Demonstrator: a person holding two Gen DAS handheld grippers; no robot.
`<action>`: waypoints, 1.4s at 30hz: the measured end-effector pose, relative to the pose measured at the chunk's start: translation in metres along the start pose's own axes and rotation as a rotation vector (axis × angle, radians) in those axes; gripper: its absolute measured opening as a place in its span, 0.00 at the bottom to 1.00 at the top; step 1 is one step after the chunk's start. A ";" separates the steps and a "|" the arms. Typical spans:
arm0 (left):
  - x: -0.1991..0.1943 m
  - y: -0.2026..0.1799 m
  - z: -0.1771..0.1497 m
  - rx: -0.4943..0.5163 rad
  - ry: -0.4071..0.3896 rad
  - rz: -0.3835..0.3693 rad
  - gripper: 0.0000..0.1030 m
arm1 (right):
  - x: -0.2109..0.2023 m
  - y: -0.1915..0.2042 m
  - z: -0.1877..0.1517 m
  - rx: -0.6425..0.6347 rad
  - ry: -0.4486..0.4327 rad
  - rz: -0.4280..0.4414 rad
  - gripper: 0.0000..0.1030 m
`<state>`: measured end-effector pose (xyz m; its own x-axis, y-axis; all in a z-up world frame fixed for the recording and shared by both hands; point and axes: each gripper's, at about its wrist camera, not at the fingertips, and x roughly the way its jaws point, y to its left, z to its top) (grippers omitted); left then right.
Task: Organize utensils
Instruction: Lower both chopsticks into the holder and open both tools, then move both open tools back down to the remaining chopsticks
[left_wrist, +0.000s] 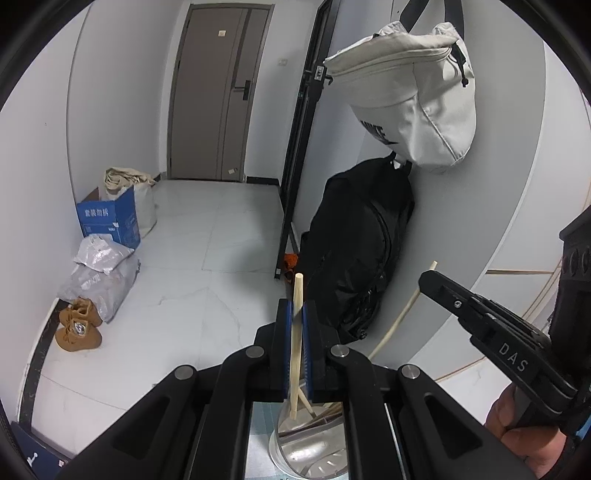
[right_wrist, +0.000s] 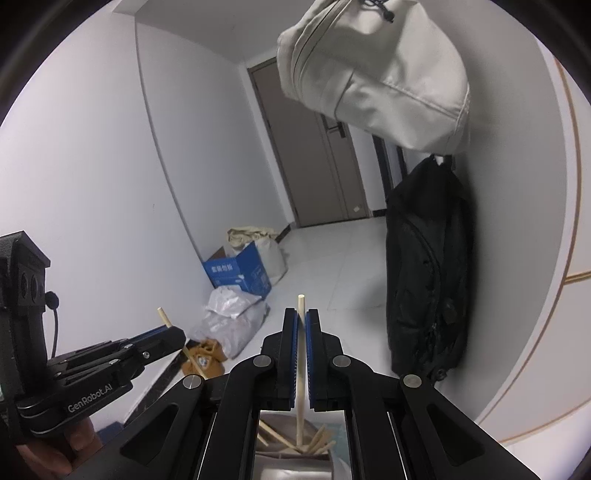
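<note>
My left gripper (left_wrist: 297, 308) is shut on a pale wooden chopstick (left_wrist: 295, 347) that stands nearly upright, its lower end over a metal utensil holder (left_wrist: 314, 450) with several sticks in it. My right gripper (right_wrist: 301, 317) is shut on another wooden chopstick (right_wrist: 301, 369), upright above a holder (right_wrist: 291, 465) that contains several chopsticks. The right gripper also shows in the left wrist view (left_wrist: 428, 275) with its chopstick (left_wrist: 400, 317). The left gripper shows in the right wrist view (right_wrist: 177, 338) with its chopstick (right_wrist: 183, 341).
A black bag (left_wrist: 362, 254) and a white bag (left_wrist: 413, 99) hang on the wall to the right. A blue box (left_wrist: 109, 218), grey plastic bags (left_wrist: 99, 273) and brown shoes (left_wrist: 77, 325) lie on the floor at the left wall. A door (left_wrist: 218, 92) is at the back.
</note>
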<state>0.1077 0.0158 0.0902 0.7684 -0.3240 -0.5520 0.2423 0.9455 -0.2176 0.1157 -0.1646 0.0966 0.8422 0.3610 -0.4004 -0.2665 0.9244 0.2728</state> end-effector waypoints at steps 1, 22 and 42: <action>0.001 0.001 -0.001 -0.004 0.004 -0.001 0.02 | 0.002 0.000 -0.001 -0.003 0.005 0.000 0.03; 0.020 0.001 -0.021 0.036 0.184 -0.113 0.03 | 0.025 0.005 -0.048 -0.044 0.155 0.046 0.06; -0.040 -0.014 -0.017 0.001 0.127 0.011 0.50 | -0.062 -0.015 -0.043 0.092 0.041 0.023 0.57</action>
<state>0.0635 0.0146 0.1011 0.6897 -0.3152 -0.6519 0.2347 0.9490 -0.2105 0.0473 -0.1950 0.0796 0.8160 0.3886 -0.4280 -0.2398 0.9012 0.3609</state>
